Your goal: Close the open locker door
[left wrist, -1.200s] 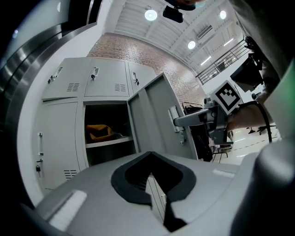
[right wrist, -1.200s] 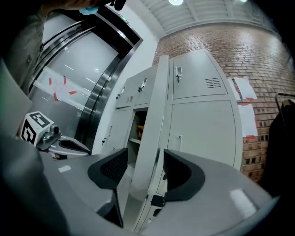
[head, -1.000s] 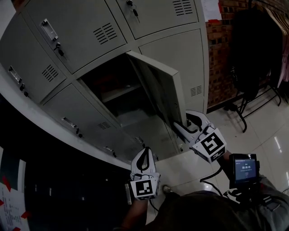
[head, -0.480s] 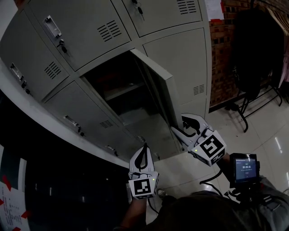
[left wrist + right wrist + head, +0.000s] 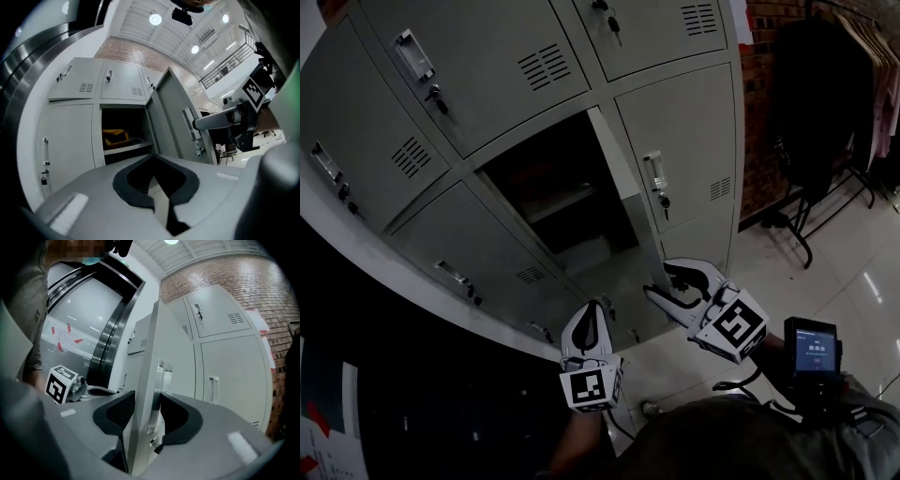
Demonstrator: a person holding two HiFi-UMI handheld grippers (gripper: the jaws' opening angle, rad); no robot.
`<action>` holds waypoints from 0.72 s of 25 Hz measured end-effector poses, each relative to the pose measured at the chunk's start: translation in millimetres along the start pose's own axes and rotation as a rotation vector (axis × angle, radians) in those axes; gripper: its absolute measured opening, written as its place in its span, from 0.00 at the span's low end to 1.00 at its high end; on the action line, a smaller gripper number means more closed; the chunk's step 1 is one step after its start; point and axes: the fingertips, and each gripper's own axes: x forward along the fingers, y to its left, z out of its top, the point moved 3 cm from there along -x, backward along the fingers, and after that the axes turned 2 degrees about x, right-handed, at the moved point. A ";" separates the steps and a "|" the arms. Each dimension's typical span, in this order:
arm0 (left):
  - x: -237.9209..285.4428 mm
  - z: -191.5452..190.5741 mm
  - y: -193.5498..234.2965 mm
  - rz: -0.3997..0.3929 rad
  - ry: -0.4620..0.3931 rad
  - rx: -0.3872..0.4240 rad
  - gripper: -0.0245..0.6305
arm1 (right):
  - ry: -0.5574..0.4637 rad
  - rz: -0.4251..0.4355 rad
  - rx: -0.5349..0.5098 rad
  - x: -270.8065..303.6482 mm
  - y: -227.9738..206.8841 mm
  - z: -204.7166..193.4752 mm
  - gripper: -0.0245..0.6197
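In the open locker (image 5: 129, 119), yellow item (image 5: 115, 137) noted on shelf (image 5: 129, 147), door (image 5: 144, 362) swung partly out, edge between right gripper (image 5: 144, 401) jaws, apart, just been opening, left gripper (image 5: 152, 158) jaws together, empty.

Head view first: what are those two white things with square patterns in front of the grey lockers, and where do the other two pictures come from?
There is no robot here. A person wears a camera on the head, looking down at a wall of grey lockers, and holds a hand-worked tool in each hand. The patterned cubes are part of those tools. The other two pictures come from small cameras riding on each tool. The left tongs are shut and empty; their view shows the open door and something yellow on the shelf inside. The right tongs have just been opening, with the door's edge standing between them.
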 end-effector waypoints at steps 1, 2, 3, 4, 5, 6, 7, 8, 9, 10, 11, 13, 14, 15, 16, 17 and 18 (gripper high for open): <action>0.4 0.3 6.8 -0.005 -0.003 -0.001 0.04 | 0.002 0.001 0.001 5.1 5.1 0.0 0.32; 0.5 0.4 13.5 -0.009 -0.006 -0.002 0.04 | 0.004 0.005 0.000 10.5 10.2 0.1 0.32; 0.5 -0.4 20.2 -0.013 -0.010 -0.002 0.04 | 0.006 0.010 0.000 16.3 15.0 0.2 0.32; 0.7 -1.7 26.8 -0.017 -0.012 -0.004 0.04 | 0.008 0.016 0.001 22.5 19.7 0.4 0.31; 0.8 -3.3 33.1 -0.022 -0.014 -0.006 0.04 | 0.008 0.021 0.005 29.0 24.1 0.8 0.30; 1.0 -4.8 39.1 -0.028 -0.014 -0.007 0.04 | 0.005 0.025 0.012 35.8 28.3 1.8 0.30; 1.0 -6.2 44.7 -0.034 -0.014 -0.009 0.04 | 0.001 0.028 0.019 42.7 32.3 2.7 0.29; 1.0 -7.4 50.5 -0.040 -0.015 -0.009 0.04 | 0.001 0.030 0.021 49.5 35.8 2.6 0.29; 0.9 -8.4 56.5 -0.044 -0.018 -0.010 0.04 | 0.007 0.033 0.016 56.2 38.8 1.4 0.28; 0.6 -9.4 62.9 -0.047 -0.021 -0.010 0.04 | 0.013 0.034 0.010 63.2 41.7 0.2 0.28; 0.0 -10.4 69.8 -0.047 -0.024 -0.010 0.04 | 0.014 0.034 0.008 70.5 44.7 -0.1 0.28; -1.7 -12.6 84.9 -0.044 -0.033 -0.013 0.04 | 0.010 0.024 0.014 85.8 50.8 0.9 0.28; -2.7 -14.0 93.0 -0.042 -0.035 -0.014 0.04 | 0.014 0.016 0.012 93.7 53.4 0.7 0.28; -3.6 -15.6 101.3 -0.039 -0.034 -0.014 0.04 | 0.023 0.006 0.007 101.8 55.5 -0.1 0.28; -4.4 -17.2 109.5 -0.038 -0.032 -0.013 0.04 | 0.030 -0.006 0.002 110.2 57.5 -0.3 0.28; -5.3 -18.6 117.5 -0.037 -0.030 -0.012 0.04 | 0.030 -0.020 -0.001 118.7 59.4 0.0 0.28; -6.4 -20.0 125.0 -0.037 -0.029 -0.010 0.04 | 0.029 -0.032 -0.004 126.9 61.0 0.1 0.28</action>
